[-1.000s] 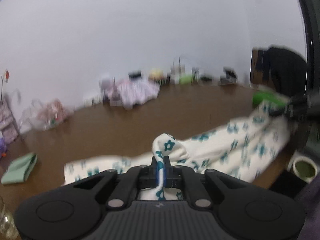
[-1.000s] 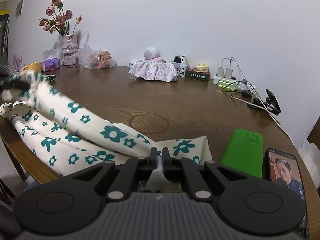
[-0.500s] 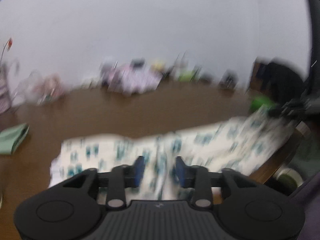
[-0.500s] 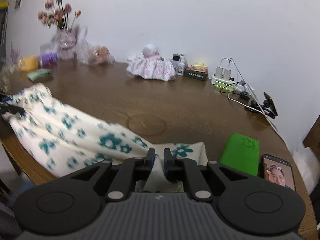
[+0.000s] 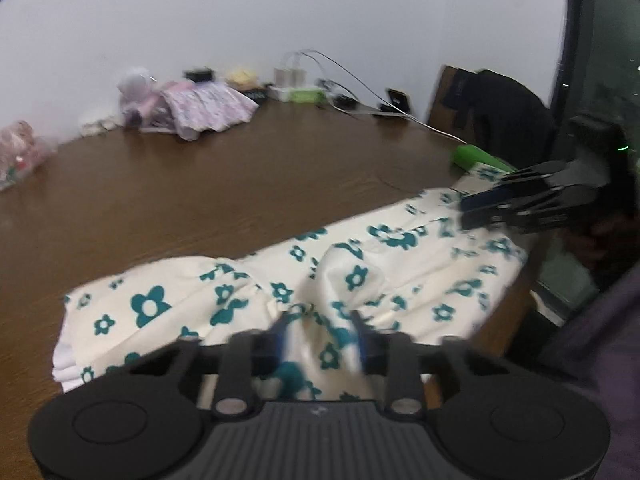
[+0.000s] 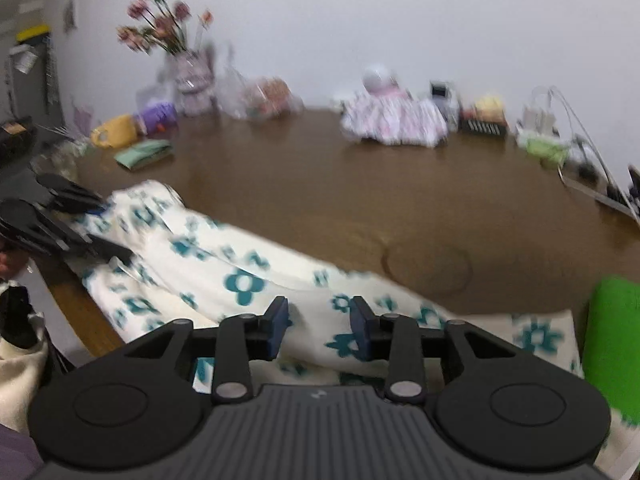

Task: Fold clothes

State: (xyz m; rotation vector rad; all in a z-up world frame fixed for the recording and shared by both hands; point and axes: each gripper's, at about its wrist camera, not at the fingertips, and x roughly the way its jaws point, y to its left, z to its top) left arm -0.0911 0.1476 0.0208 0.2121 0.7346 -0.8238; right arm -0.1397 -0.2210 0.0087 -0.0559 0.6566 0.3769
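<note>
While floral cloth lies flat (wooden table), left gripper jaws closing, right gripper jaws opening, both unclamped.

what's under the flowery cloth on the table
The brown table shows bare along the floral cloth, which lies flat on it. By the green case only its edge meets the cloth. Whatever lies beneath the fabric is covered and cannot be seen.

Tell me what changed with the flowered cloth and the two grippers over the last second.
Both grippers let go: the left gripper dropped its raised bunch and is closing again, the right gripper is opening. The flowered cloth now lies flat on the table. The clutter by the wall stayed put.
</note>
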